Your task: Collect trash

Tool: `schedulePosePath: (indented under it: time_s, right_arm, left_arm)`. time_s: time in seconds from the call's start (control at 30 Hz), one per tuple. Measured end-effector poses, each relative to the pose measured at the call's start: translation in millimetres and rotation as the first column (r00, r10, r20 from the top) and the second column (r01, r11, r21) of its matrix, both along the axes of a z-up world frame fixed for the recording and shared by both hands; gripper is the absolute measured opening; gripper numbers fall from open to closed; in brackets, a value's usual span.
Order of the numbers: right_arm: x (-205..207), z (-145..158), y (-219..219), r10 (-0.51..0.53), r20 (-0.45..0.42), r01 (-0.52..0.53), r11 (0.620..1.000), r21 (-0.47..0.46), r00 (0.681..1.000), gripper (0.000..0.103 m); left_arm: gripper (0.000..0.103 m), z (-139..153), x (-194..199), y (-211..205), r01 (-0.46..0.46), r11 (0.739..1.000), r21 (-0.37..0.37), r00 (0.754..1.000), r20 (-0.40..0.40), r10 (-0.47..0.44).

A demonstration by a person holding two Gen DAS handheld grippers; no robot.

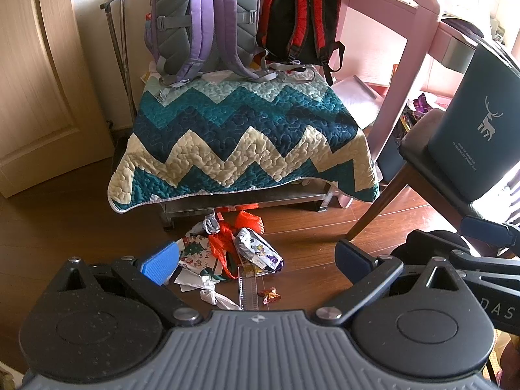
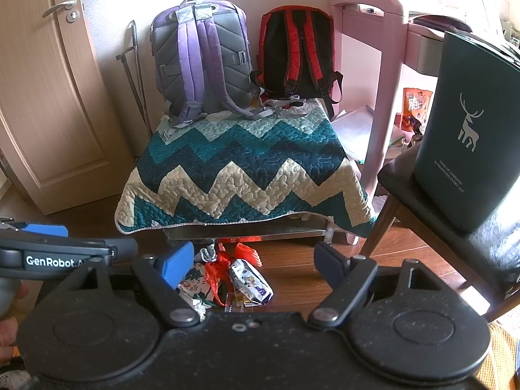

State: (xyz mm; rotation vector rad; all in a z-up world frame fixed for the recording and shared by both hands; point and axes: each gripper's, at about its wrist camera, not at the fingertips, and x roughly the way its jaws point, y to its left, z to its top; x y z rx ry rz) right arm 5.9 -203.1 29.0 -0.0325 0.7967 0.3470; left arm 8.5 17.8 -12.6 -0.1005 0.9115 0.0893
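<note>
A pile of trash [image 1: 227, 253] lies on the wooden floor in front of a low bench: a silver snack wrapper [image 1: 256, 250], red plastic scraps [image 1: 221, 247], crumpled printed paper [image 1: 195, 253], white tissue [image 1: 216, 297] and a small candy wrapper [image 1: 270, 295]. The pile also shows in the right wrist view [image 2: 234, 279]. My left gripper [image 1: 256, 260] is open and empty above the pile. My right gripper [image 2: 252, 260] is open and empty, also above it. A dark green trash bin [image 1: 471, 123] with a deer print stands on a chair at the right; it also shows in the right wrist view [image 2: 464, 136].
A zigzag quilt [image 1: 240, 143] covers the bench, with a purple backpack [image 1: 204, 22] and a red-black backpack [image 1: 302, 22] on it. A clear ruler [image 1: 248, 289] lies by the trash. A black chair [image 2: 455, 227] stands right, a pink desk [image 1: 396, 65] behind, a door [image 2: 42, 97] left.
</note>
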Motion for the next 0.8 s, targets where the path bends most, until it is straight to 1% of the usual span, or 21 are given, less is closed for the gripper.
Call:
schedulePosePath:
  time_s: [0.67, 0.8]
  right_arm:
    - [-0.2, -0.2, 0.3, -0.002, 0.002, 0.002, 1.000, -0.003, 1.000, 0.081]
    - [4.3, -1.3, 0.7, 0.001, 0.003, -0.001, 1.000, -0.009, 1.000, 0.081]
  left_arm:
    - [0.103, 0.5, 0.8, 0.4, 0.001, 1.000, -0.004, 1.000, 0.000, -0.001]
    - [0.103, -3.2, 2.4, -2.3, 0.002, 1.000, -0.019, 1.000, 0.003, -0.002]
